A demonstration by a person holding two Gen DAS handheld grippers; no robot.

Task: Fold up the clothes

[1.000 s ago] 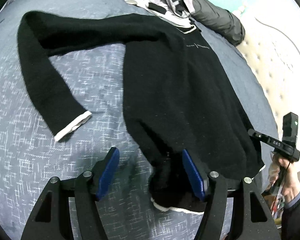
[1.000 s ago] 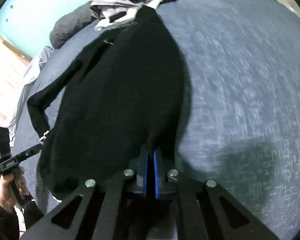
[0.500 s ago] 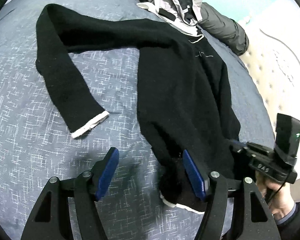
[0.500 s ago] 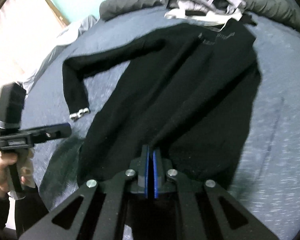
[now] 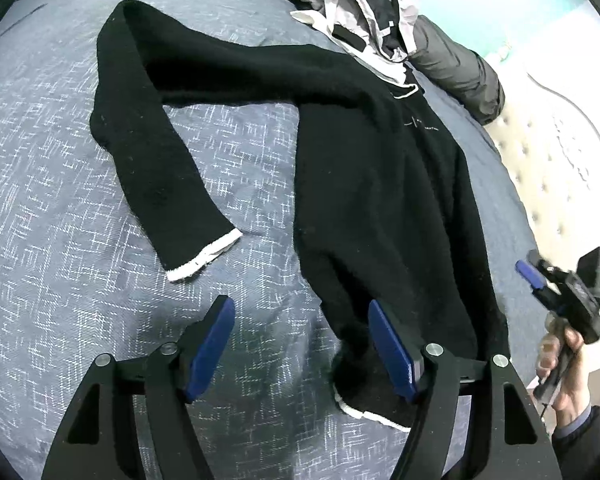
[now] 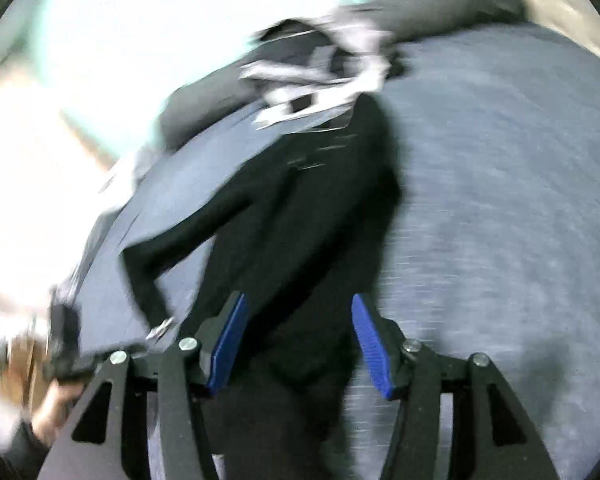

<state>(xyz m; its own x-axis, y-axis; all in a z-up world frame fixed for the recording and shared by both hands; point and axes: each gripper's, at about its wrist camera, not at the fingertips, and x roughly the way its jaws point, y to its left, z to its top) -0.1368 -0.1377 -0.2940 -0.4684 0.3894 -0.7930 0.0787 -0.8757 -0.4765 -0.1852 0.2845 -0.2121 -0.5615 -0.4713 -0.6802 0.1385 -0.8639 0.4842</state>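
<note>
A black sweater [image 5: 380, 184] with white cuffs lies spread on the blue-grey bed, one side folded over lengthwise. Its left sleeve [image 5: 152, 152] bends down to a white cuff [image 5: 204, 256]. My left gripper [image 5: 302, 344] is open above the bed beside the hem; its right finger [image 5: 392, 352] sits over a white-edged cuff at the hem. My right gripper [image 6: 296, 344] is open just above the sweater's lower edge [image 6: 300, 240]; that view is motion-blurred. It also shows at the right of the left wrist view [image 5: 560, 292].
A heap of black, white and grey clothes [image 5: 360, 20] and a dark grey pillow [image 5: 460, 76] lie at the head of the bed. A tufted cream headboard [image 5: 560, 160] stands to the right. Bare bedspread [image 5: 60, 240] stretches left of the sweater.
My right gripper has opened and let go of the sweater's edge after carrying it across, and is swinging away. My left gripper has stayed open and drawn back slightly.
</note>
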